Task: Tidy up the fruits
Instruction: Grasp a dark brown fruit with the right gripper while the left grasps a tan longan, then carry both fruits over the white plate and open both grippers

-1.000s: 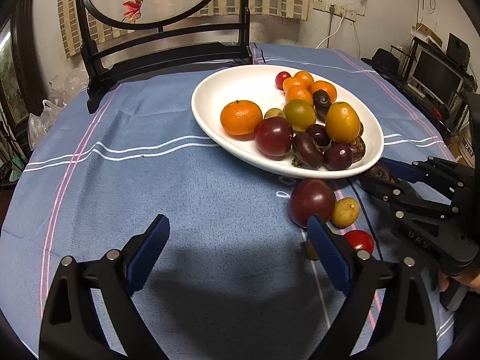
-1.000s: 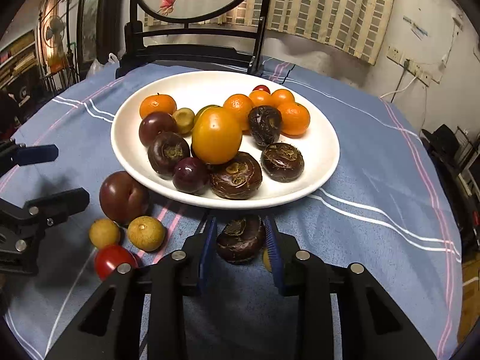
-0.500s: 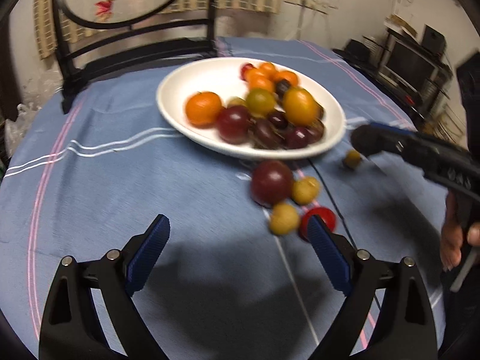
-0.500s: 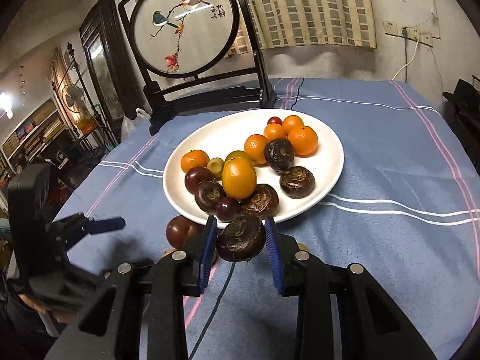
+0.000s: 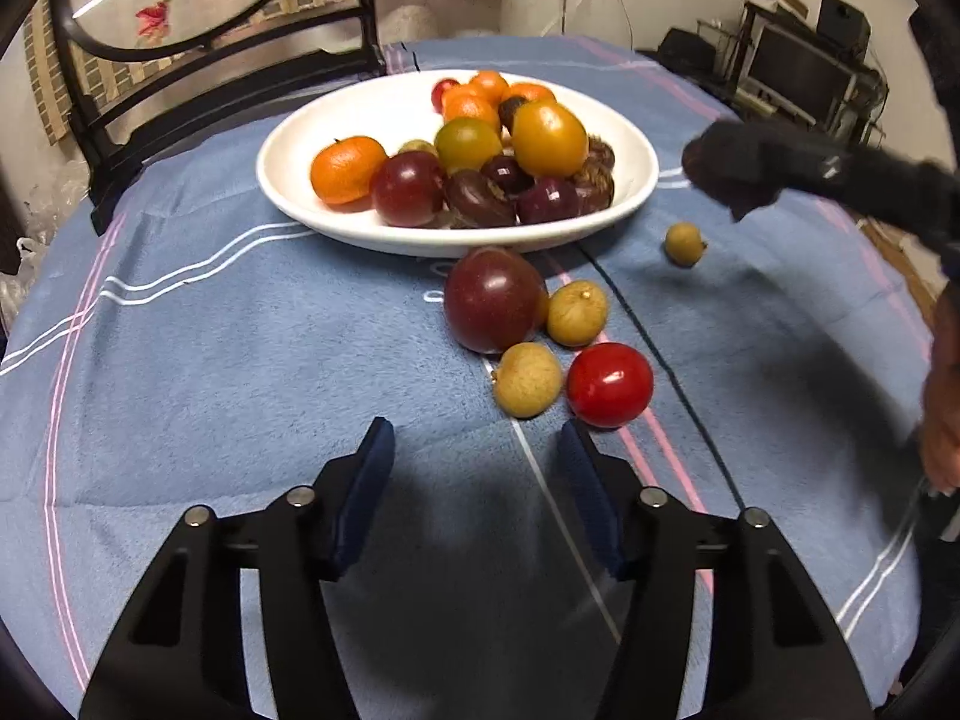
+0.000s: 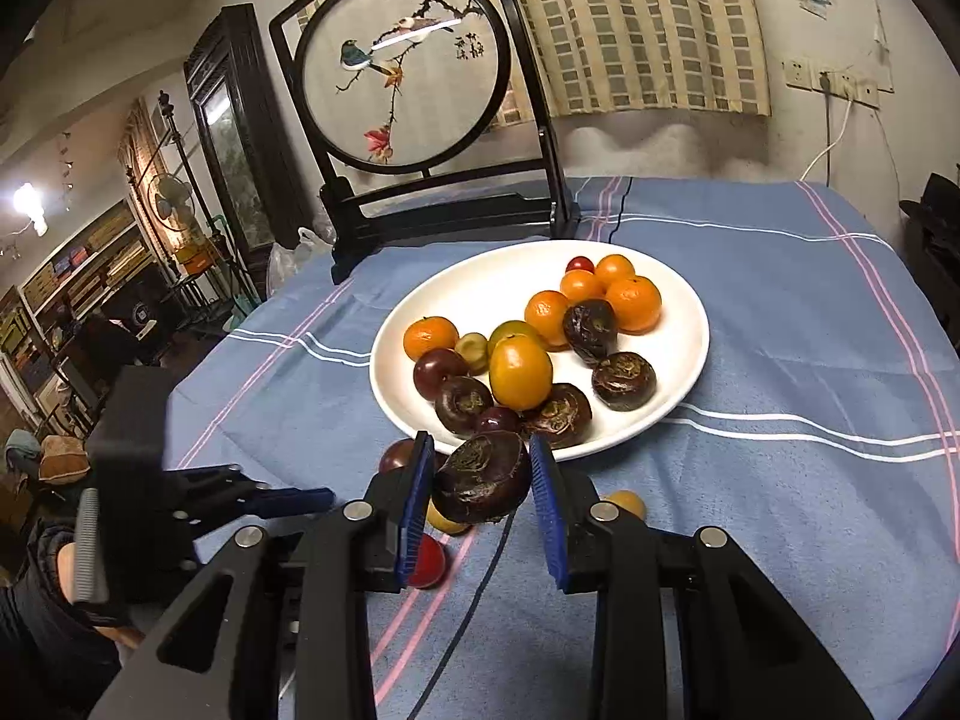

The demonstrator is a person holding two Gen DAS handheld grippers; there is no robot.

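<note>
A white plate [image 5: 288,180] [image 6: 690,360] holds oranges, tomatoes, plums and dark water chestnuts. On the blue cloth in front of it lie a dark red plum [image 5: 492,299], a red cherry tomato [image 5: 609,384] and three longans [image 5: 527,380] [image 5: 577,312] [image 5: 684,243]. My left gripper [image 5: 474,429] hovers just short of the nearest longan. Its jaws are closing with nothing between them. My right gripper [image 6: 479,441] is shut on a dark water chestnut [image 6: 483,480], held in the air at the plate's near rim. In the left wrist view it shows as a blur at right.
A black wooden stand with a round embroidered screen [image 6: 399,66] stands at the table's far edge. A person's hand [image 5: 942,408] is at the right edge of the left wrist view. Shelves and a monitor [image 5: 798,72] lie beyond the table.
My left jaws have narrowed and the gripper has come closer to the loose fruit. My right gripper has lifted the water chestnut off the cloth and risen.
</note>
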